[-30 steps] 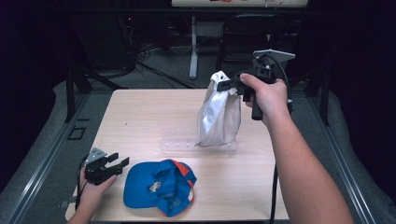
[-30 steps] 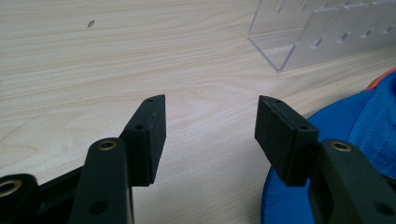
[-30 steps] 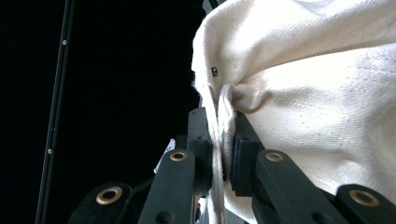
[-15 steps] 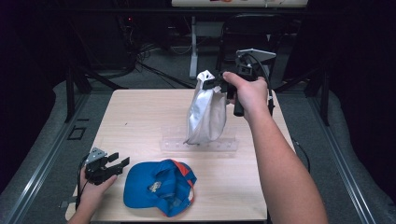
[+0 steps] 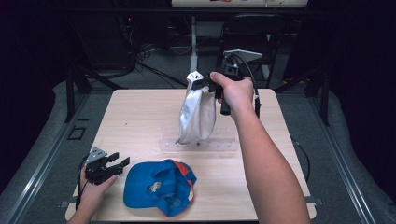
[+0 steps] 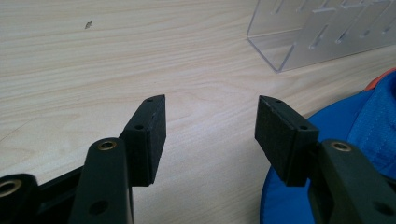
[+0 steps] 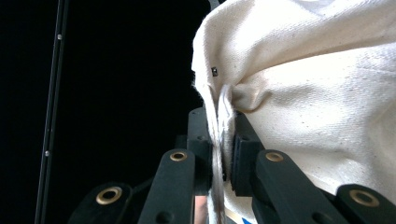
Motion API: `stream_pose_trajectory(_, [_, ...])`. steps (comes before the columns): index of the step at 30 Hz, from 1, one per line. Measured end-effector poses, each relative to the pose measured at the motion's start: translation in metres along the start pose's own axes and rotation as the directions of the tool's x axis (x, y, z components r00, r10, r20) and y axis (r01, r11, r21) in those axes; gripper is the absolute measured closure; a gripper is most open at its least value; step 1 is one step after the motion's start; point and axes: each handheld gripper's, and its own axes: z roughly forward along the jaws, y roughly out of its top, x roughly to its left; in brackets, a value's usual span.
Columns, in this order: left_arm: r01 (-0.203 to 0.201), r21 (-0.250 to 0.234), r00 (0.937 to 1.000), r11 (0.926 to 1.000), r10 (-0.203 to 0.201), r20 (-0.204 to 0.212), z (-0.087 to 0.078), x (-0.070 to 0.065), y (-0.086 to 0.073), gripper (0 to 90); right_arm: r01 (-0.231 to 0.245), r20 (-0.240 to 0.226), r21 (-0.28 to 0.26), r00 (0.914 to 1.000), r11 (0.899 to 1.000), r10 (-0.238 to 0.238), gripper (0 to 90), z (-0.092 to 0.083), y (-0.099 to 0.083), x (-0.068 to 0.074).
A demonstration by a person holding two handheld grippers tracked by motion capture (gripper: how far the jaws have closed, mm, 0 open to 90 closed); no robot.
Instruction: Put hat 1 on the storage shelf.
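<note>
A white cloth cap [image 5: 197, 112] hangs in the air over the table's middle, its lower end at a clear plastic rack [image 5: 198, 142]. My right gripper [image 5: 201, 84] is shut on the cap's top edge; in the right gripper view the cream cloth [image 7: 303, 93] is pinched between the two jaws [image 7: 219, 154]. A blue cap with an orange trim [image 5: 159, 186] lies near the front edge. My left gripper [image 5: 119, 159] rests open on the table just left of the blue cap [image 6: 355, 140], nothing between its pads [image 6: 149, 135].
The clear slotted rack [image 6: 317, 37] lies flat across the wooden table [image 5: 135, 116]. A dark chair [image 5: 252, 32] and cables stand behind the far edge. Grey floor mats flank both sides.
My right gripper has carried the white cap leftward and slightly lower, toward the table's middle. The left gripper and blue cap have stayed put.
</note>
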Motion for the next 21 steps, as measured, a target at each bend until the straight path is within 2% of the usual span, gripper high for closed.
stream_pose_trajectory(12, [0.001, 0.0, 1.0, 1.0, -0.001, 0.001, 0.0, 0.0, 0.0, 43.9, -0.01, 0.026, -0.004, 0.9996, 1.0, 0.01, 81.7, 0.016, 0.003, -0.003])
stream_pose_trajectory(21, [0.003, -0.002, 1.0, 1.0, -0.003, 0.0, 0.001, 0.0, 0.0, 43.9, -0.009, 0.022, -0.012, 0.9997, 1.0, 0.009, 81.7, 0.027, 0.004, 0.0])
